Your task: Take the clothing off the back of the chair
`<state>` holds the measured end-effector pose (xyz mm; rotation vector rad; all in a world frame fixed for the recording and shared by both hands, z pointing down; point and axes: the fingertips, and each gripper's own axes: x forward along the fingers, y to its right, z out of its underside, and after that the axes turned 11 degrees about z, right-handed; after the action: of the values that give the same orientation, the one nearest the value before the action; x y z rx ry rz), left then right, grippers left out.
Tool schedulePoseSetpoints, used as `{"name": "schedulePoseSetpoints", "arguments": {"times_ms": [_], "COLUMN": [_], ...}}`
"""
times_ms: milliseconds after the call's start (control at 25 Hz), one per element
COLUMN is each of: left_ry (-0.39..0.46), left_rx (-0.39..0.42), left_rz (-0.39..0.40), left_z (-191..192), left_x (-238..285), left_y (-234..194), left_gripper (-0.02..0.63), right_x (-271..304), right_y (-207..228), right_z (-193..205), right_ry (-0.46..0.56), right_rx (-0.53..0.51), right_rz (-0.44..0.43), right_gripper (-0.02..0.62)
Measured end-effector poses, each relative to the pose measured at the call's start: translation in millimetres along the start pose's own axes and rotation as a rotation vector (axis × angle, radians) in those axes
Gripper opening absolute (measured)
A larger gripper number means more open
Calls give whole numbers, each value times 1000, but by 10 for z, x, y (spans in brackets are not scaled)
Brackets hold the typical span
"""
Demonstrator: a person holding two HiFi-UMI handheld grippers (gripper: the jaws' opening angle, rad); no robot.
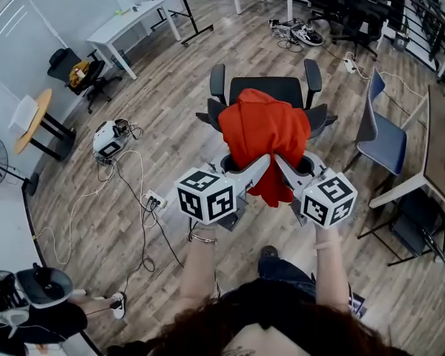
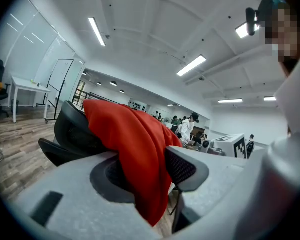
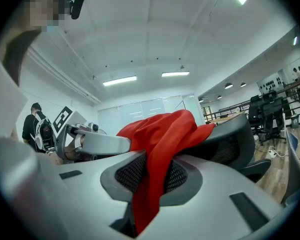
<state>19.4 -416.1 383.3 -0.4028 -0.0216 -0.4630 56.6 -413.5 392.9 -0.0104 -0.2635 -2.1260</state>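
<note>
1. Here, both forearms reach straight ahead side by side. The left tongs (image 1: 262,162) and right tongs (image 1: 281,162) angle inward so their tips meet at the red garment (image 1: 263,124).
2. The garment lies draped over the back of the black chair (image 1: 271,89), with its lower edge hanging on the person's side.
3. The head view hides the pads. Each gripper view shows its own jaws drawn in on a fold of red cloth and pinching it.
4. Only the right gripper view shows the other tongs alongside.
</note>
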Motion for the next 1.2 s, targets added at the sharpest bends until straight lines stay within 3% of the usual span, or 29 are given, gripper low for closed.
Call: {"name": "schedulePoseSetpoints", "arguments": {"times_ms": [440, 720, 1200], "left_ry": [1, 32, 78], "left_rx": [88, 99, 138], "left_rz": [17, 80, 118], "left_z": [-75, -189, -283], "left_x": [-49, -170, -387], "left_y": [337, 643, 1081], "left_gripper": [139, 123, 112], "right_x": [-239, -473, -823], "right_y": [-140, -315, -583], "right_z": [-121, -307, -487], "right_ry": [55, 93, 145], "right_rx": [22, 2, -29], "right_rz": [-37, -53, -70], "right_gripper": [34, 34, 34]}}
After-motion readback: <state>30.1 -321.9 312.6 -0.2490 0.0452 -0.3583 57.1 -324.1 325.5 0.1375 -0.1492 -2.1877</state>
